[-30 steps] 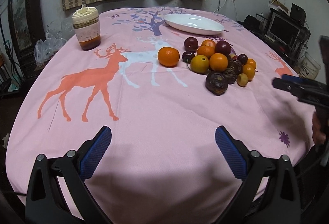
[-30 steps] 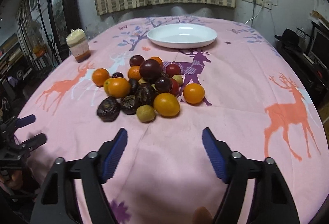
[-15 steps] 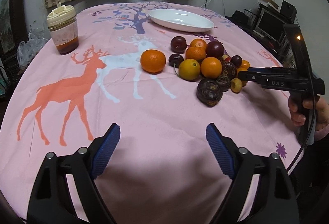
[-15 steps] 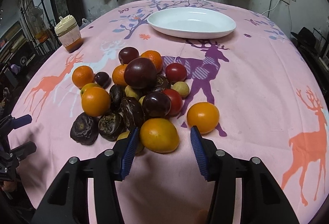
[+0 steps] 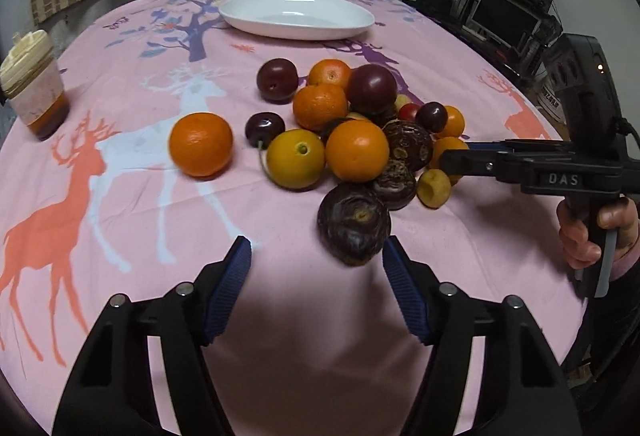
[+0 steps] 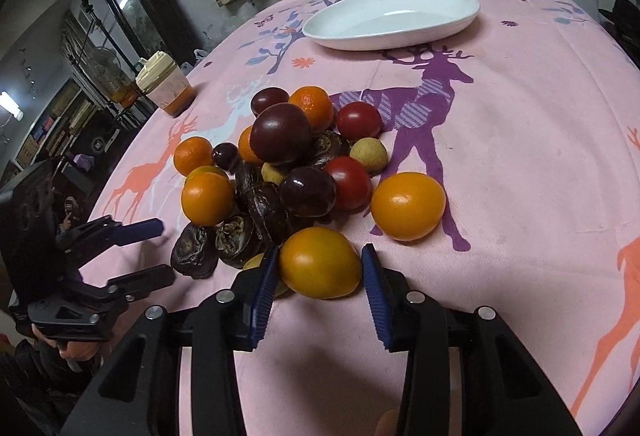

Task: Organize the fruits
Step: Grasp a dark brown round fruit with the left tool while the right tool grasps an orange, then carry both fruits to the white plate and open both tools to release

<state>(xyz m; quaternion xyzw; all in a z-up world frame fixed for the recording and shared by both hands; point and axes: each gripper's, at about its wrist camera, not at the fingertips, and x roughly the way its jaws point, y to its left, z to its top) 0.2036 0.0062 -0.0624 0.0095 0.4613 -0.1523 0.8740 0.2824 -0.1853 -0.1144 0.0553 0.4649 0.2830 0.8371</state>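
A pile of fruit lies mid-table: oranges, dark plums, red tomatoes, small yellow fruits and dark wrinkled fruits. My right gripper (image 6: 319, 268) is open, its jaws on either side of a yellow-orange fruit (image 6: 320, 262) at the pile's near edge, with small gaps showing. From the left wrist view it (image 5: 456, 156) reaches into the pile from the right. My left gripper (image 5: 316, 264) is open and empty, its right pad next to a dark wrinkled fruit (image 5: 354, 222). An empty white oval plate (image 5: 296, 14) lies behind the pile.
A lidded jar (image 5: 32, 92) with brown contents stands at the table's left edge. One orange (image 5: 200, 144) lies apart, left of the pile. Shelves with electronics (image 5: 504, 16) stand to the right of the table. The pink deer tablecloth (image 5: 120, 176) covers the table.
Both grippers moved forward to the fruit pile. My right jaws narrowed around the yellow-orange fruit. My left gripper came up beside the dark wrinkled fruit.
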